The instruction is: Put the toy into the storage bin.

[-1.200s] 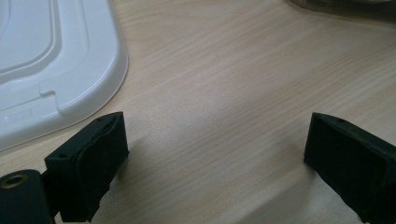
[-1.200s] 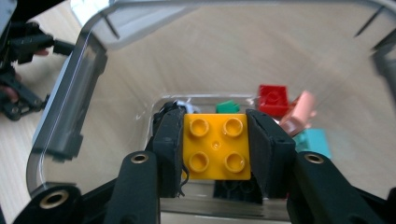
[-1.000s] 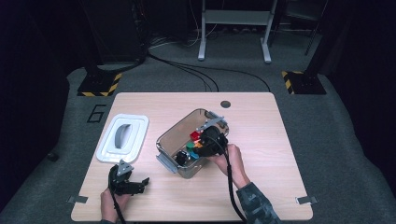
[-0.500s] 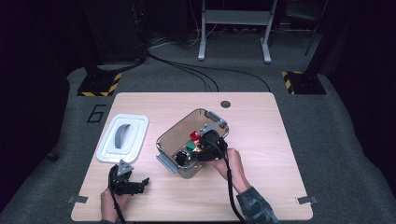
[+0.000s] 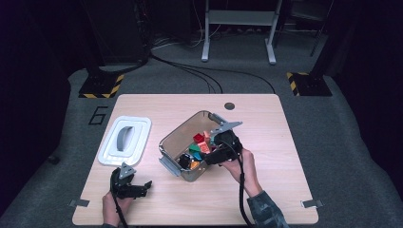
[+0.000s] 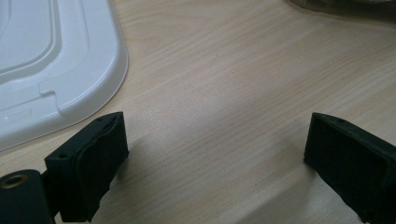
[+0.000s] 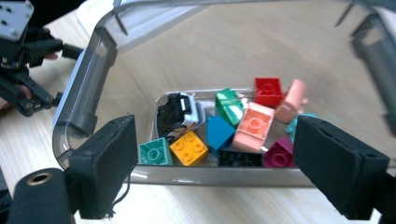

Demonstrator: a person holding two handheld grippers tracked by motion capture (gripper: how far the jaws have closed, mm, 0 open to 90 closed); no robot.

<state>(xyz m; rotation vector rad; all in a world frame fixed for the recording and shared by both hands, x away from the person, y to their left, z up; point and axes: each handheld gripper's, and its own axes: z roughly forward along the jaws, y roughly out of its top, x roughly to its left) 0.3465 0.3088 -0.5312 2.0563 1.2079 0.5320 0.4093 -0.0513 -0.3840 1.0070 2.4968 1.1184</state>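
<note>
A clear plastic bin [image 5: 177, 132] stands mid-table, holding several coloured bricks [image 5: 202, 145] and a small toy car [image 5: 184, 161]. My right gripper [image 5: 210, 157] reaches into it from its near right side. In the right gripper view the right gripper [image 7: 215, 163] is open and its jaws have just been opening, with nothing pressed between the pads. Beyond them on the bin's floor lie the car [image 7: 180, 115], a red brick [image 7: 267, 90], a salmon brick [image 7: 254, 126] and a yellow brick [image 7: 189, 148]. My left gripper [image 5: 142, 186] [image 6: 215, 158] rests open over bare wood at the front left.
The bin's white lid [image 5: 125, 140] [image 6: 56, 60] lies flat to the left of the bin, just beyond my left gripper. The wooden table [image 5: 271, 190] has free room at the right and along the front edge. Dark floor and cables lie past the far edge.
Hardly anything differs in the high view. My right hand has stayed at the bin's near right side and my left hand has kept still.
</note>
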